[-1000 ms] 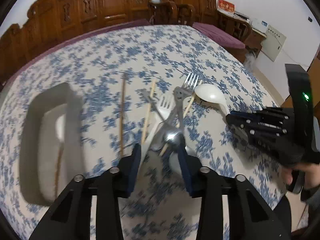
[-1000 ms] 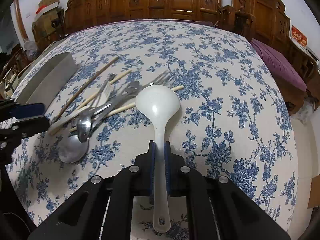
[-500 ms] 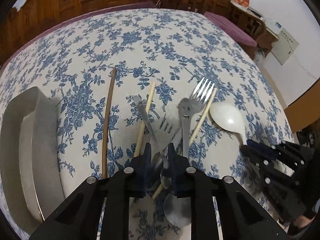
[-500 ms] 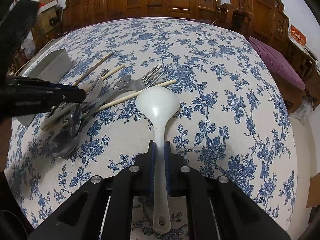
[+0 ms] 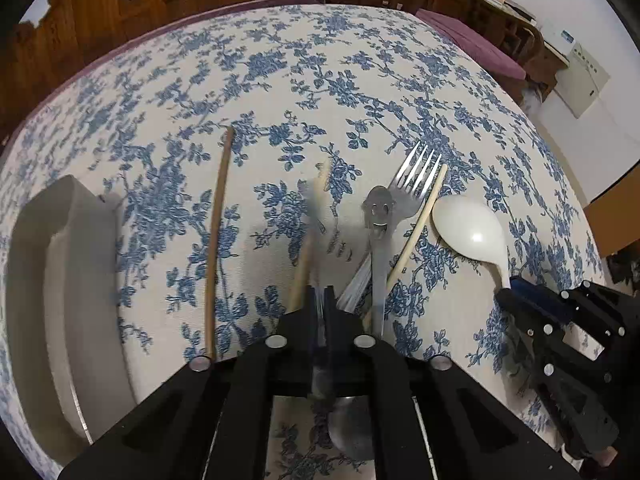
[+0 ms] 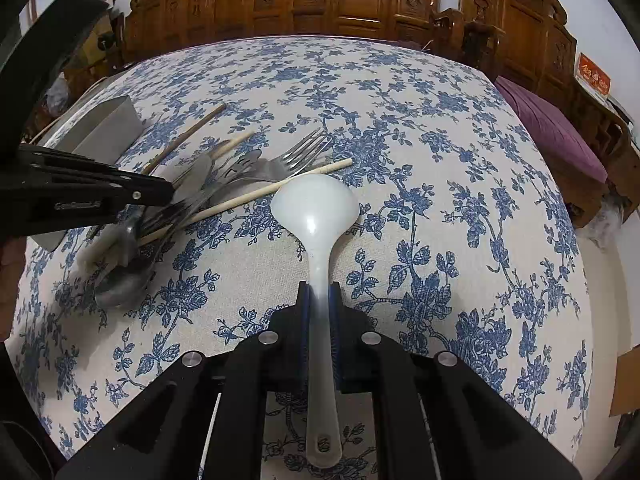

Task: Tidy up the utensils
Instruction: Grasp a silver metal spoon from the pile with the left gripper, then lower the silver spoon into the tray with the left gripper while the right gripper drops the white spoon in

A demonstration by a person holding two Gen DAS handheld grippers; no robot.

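Here the metal spoon [image 5: 350,432] lies in the utensil pile on the floral worktop [image 5: 320,80], its handle running forward between the fingers of the left hand-held gripper [image 5: 319,300], which is clamped on it, bowl toward the camera. The grey tray [image 5: 60,280] sits to that gripper's left, long axis roughly parallel to the spoon, so the carry is probably a short sideways shift. The right hand-held gripper [image 6: 319,304] is clamped on the white ladle [image 6: 316,208], which points away, farther from the tray.
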